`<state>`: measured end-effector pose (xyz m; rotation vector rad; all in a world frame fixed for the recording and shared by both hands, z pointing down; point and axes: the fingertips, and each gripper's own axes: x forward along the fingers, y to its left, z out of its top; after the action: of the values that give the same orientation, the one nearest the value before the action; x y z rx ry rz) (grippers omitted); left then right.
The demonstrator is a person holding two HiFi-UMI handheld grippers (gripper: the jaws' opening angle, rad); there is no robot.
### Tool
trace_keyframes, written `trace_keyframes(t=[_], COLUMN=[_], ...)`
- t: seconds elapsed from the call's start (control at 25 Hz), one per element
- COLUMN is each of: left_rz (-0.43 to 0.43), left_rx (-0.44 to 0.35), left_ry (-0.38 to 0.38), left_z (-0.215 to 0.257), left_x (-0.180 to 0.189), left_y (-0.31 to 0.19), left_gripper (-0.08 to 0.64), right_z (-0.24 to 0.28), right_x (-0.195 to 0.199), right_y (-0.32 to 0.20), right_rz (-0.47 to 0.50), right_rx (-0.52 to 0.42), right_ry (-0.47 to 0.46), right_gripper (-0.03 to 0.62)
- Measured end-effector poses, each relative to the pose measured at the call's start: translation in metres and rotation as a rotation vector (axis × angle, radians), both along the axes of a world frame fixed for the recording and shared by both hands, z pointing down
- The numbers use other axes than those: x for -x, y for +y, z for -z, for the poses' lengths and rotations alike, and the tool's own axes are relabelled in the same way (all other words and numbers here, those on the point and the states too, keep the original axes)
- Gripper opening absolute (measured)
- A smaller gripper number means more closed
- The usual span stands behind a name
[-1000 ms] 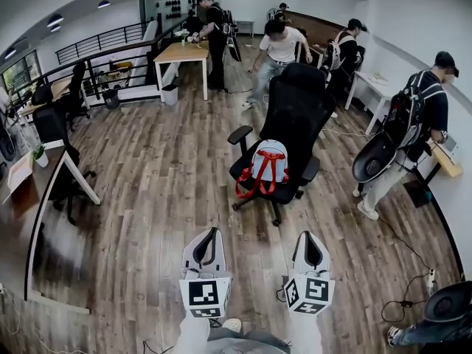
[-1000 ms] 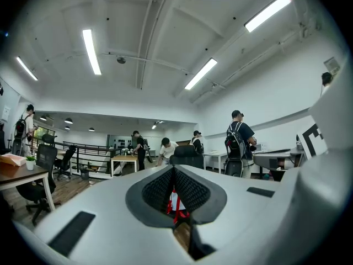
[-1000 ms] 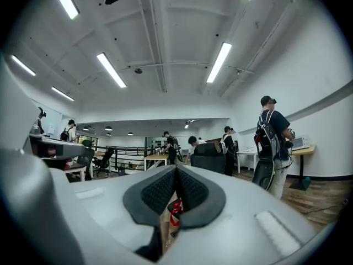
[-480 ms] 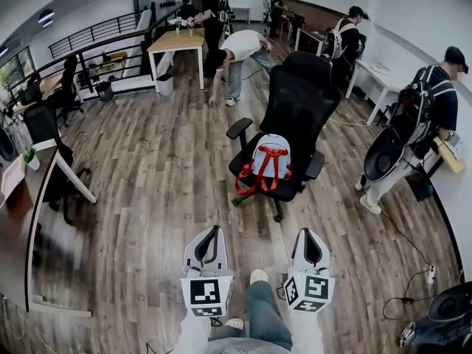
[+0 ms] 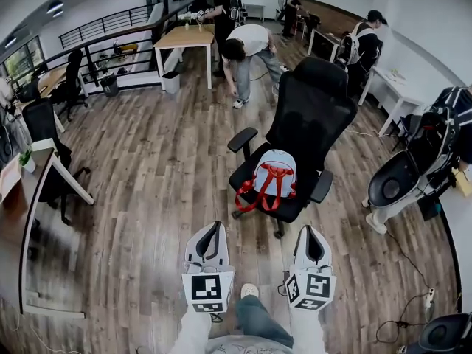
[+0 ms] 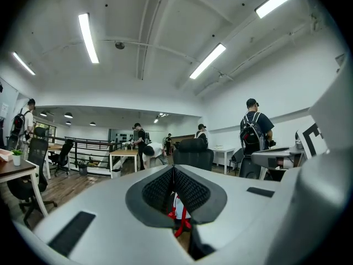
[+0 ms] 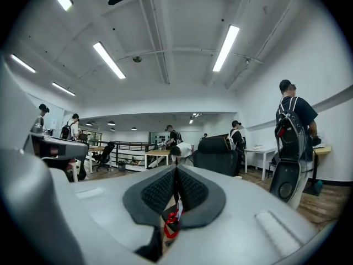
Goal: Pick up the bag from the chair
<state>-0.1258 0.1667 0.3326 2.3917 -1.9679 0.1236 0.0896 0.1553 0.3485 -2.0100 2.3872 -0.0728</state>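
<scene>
Bag: a small light-blue backpack with red straps, sitting upright on the seat of the black office chair and leaning on its backrest; the straps spill over the seat's front edge
Left gripper: held low in front of the person, well short of the chair; its own view shows the jaws drawn together at the tips with nothing between them
Right gripper: level with the left one, just as far from the bag; jaws together, empty
Stage: approach, by my reading; neither gripper has reached the bag yet
Handling: likely soft and light; the fabric should sag and fold when lifted, and the loose straps may swing or catch on the armrest
Where to hold: the red loop at the top looks best, since it bears the weight and keeps the bag upright; a shoulder strap is the fallback
Before gripping: the jaws must open first
Risk: the chair is on casters and may roll or swivel on the wood floor if pushed
</scene>
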Motion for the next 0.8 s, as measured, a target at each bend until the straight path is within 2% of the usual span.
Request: trace_keyframes(t=[0.36,0.8], left_rz=[0.020,0.011], left_rx=[0.004,0.062], left_ry=[-0.003,-0.025], left_z=[0.004,-0.023], left_x=[-0.042,-0.057], left_y=[-0.111,-0.181], left_gripper=[0.006,0.006], right_z=[0.006,-0.032], right_x=[-0.038,-0.053], right_y=[-0.118,-0.185], right_rz=[0.058,0.059], right_rx=[-0.007,0.070], right_ry=[-0.002,-0.027], right_gripper=[0.011,0.011])
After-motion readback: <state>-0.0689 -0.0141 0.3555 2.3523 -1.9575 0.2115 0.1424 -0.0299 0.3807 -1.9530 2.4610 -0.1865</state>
